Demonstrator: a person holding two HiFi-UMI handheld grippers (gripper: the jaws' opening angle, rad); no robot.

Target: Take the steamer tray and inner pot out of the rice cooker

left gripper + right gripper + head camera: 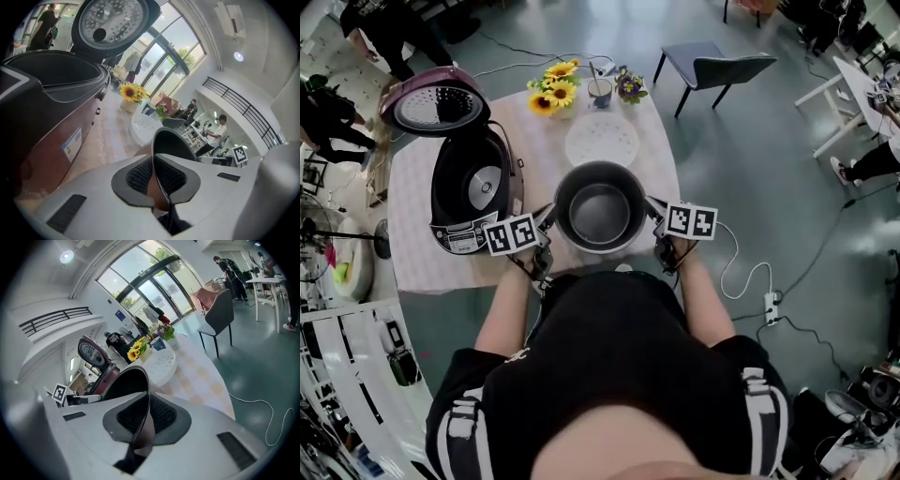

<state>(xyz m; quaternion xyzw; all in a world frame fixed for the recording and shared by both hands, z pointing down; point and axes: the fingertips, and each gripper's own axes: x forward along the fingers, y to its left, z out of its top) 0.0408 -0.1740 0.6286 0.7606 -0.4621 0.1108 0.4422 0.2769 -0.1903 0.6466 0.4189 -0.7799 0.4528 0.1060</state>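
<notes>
The dark grey inner pot (600, 208) hangs over the near part of the table, held by its rim from both sides. My left gripper (546, 223) is shut on the pot's left rim (161, 176). On the opposite side my right gripper (657, 221) is shut on the right rim (143, 420). The rice cooker (469, 187) stands at the left with its lid (436, 101) swung open and its cavity bare. Behind the pot lies the white perforated steamer tray (602, 141), flat on the cloth.
A vase of sunflowers (555, 89), a cup (600, 91) and a small flower pot (629, 86) stand at the table's far edge. A grey chair (717, 70) is beyond the table. A white cable and power strip (772, 302) lie on the floor at the right.
</notes>
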